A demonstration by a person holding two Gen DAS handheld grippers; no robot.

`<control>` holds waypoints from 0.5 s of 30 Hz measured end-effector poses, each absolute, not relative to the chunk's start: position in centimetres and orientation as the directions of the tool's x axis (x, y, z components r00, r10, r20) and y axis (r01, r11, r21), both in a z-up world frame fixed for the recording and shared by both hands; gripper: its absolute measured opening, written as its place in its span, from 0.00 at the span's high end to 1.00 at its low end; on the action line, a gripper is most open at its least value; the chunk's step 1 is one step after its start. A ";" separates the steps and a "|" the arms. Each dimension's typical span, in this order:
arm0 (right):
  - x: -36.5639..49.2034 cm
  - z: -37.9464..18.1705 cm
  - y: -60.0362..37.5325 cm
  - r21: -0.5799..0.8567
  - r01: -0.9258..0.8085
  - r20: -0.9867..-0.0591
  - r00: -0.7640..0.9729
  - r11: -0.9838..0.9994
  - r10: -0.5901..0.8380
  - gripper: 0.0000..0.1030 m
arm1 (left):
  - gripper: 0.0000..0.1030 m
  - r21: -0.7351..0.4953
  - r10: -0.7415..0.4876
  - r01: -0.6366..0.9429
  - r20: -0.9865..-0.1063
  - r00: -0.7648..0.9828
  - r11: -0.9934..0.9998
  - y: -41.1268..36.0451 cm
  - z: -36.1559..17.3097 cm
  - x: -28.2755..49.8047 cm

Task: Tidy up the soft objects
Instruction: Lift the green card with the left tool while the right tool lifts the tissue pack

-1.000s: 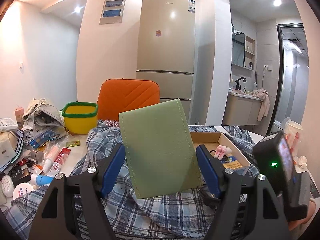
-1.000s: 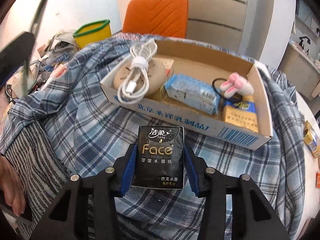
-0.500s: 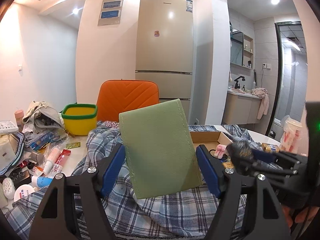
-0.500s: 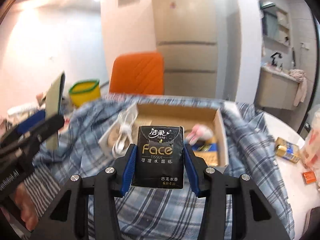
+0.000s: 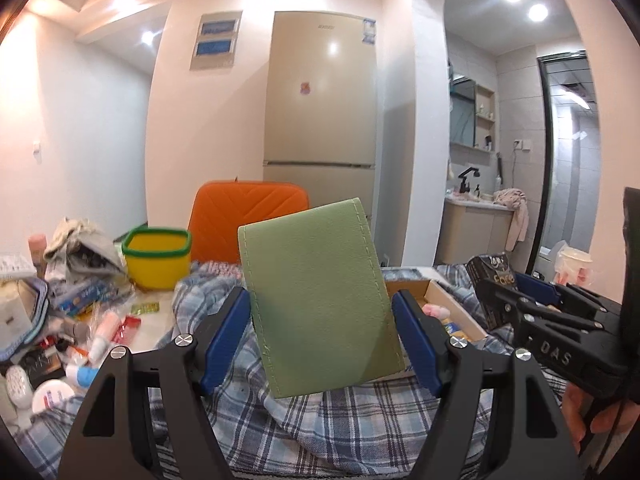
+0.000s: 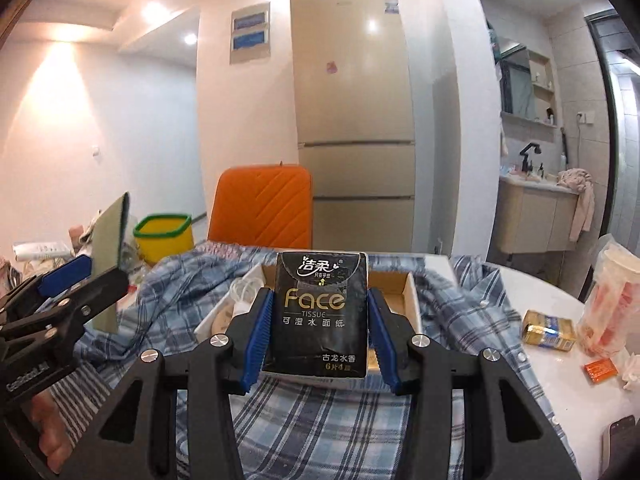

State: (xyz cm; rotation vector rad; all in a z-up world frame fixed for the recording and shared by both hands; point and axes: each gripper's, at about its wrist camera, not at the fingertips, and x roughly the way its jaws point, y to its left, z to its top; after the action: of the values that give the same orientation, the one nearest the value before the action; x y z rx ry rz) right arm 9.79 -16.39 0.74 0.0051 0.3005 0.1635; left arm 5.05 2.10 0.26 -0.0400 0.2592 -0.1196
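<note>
My left gripper [image 5: 322,336] is shut on a green stitched pad [image 5: 320,312], held upright above the blue plaid cloth [image 5: 320,432]. It also shows edge-on in the right wrist view [image 6: 110,256]. My right gripper [image 6: 320,332] is shut on a black "Face" tissue pack [image 6: 322,312], held upright over the cardboard box [image 6: 412,300]. In the left wrist view the right gripper [image 5: 516,300] and its tissue pack [image 5: 488,276] are at the right, above the box [image 5: 452,304].
An orange chair [image 6: 264,208] and a yellow bin with a green rim [image 6: 164,236] stand behind the table. Clutter of tubes and packets [image 5: 60,320] lies at the left. A gold packet [image 6: 550,330] and a plastic bag [image 6: 612,312] lie at the right.
The right gripper has tilted up from looking down into the box to level, with the tissue pack still in it. The left gripper has stayed nearly still with the green pad.
</note>
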 end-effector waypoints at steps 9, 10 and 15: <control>6.4 5.6 -17.4 -0.020 -0.062 -0.072 0.996 0.998 0.060 0.52 | 0.30 -0.035 -0.130 0.127 -0.104 0.986 0.991 1.5 6.4 3.5; 6.3 6.1 -17.3 -0.024 -0.061 -0.062 0.996 0.998 0.059 0.52 | 0.30 -0.033 -0.138 0.136 -0.087 0.986 0.990 1.4 7.0 3.6; 7.1 8.9 -17.1 -0.039 -0.049 -0.003 0.999 0.998 0.049 0.52 | 0.30 0.014 -0.169 0.168 0.031 0.985 0.986 0.1 8.5 4.8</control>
State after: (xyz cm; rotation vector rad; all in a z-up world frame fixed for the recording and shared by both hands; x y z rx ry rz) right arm 7.12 -17.12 8.86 -0.0388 0.0022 0.0487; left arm 4.83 0.14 8.52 0.0112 -0.0326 -0.1695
